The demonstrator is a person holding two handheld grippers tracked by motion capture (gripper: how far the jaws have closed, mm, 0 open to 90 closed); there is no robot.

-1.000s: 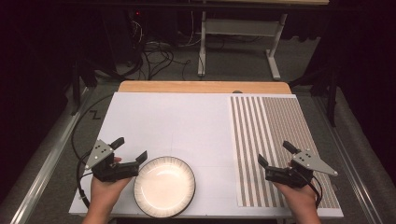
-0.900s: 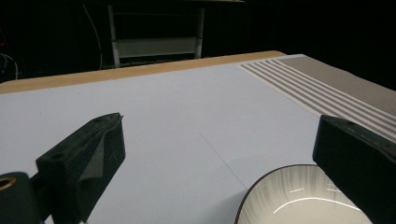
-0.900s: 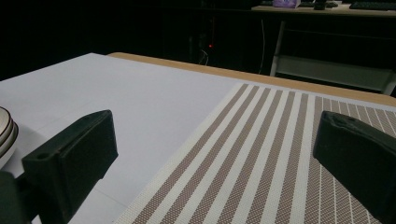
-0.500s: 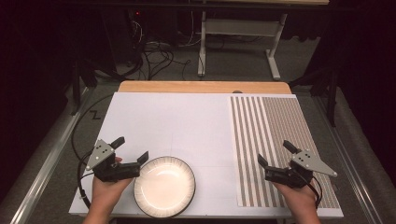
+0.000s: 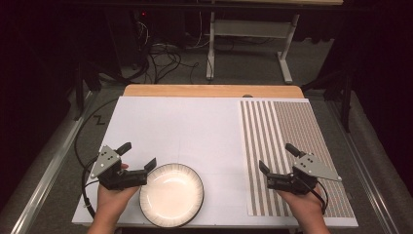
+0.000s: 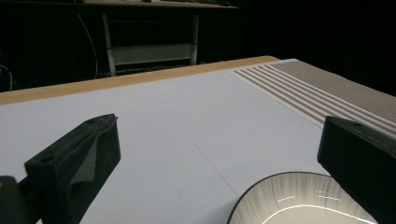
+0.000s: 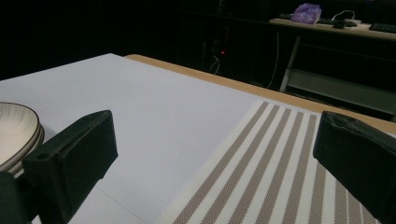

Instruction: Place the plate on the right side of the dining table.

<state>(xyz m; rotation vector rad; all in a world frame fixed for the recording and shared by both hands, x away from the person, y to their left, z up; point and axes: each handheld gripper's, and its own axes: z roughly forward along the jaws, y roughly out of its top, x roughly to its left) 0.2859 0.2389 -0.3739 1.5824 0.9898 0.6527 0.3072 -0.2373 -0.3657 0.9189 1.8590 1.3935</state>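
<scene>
A white ribbed bowl with a dark rim (image 5: 171,194) rests on the white table sheet (image 5: 185,126) near the front edge. My left gripper (image 5: 139,155) is open just left of the bowl, one jaw almost at its rim; the bowl (image 6: 299,200) shows low in the left gripper view, under the right-hand jaw. My right gripper (image 5: 276,158) is open over the striped placemat (image 5: 287,131), nothing between its jaws. In the right gripper view the bowl (image 7: 16,133) lies far left and the placemat (image 7: 280,158) runs ahead.
A wooden strip (image 5: 209,91) edges the table's far side. Behind it stand a metal desk frame (image 5: 253,34) and loose cables (image 5: 160,53) on the dark floor. A black cable (image 5: 83,141) curves off the table's left side.
</scene>
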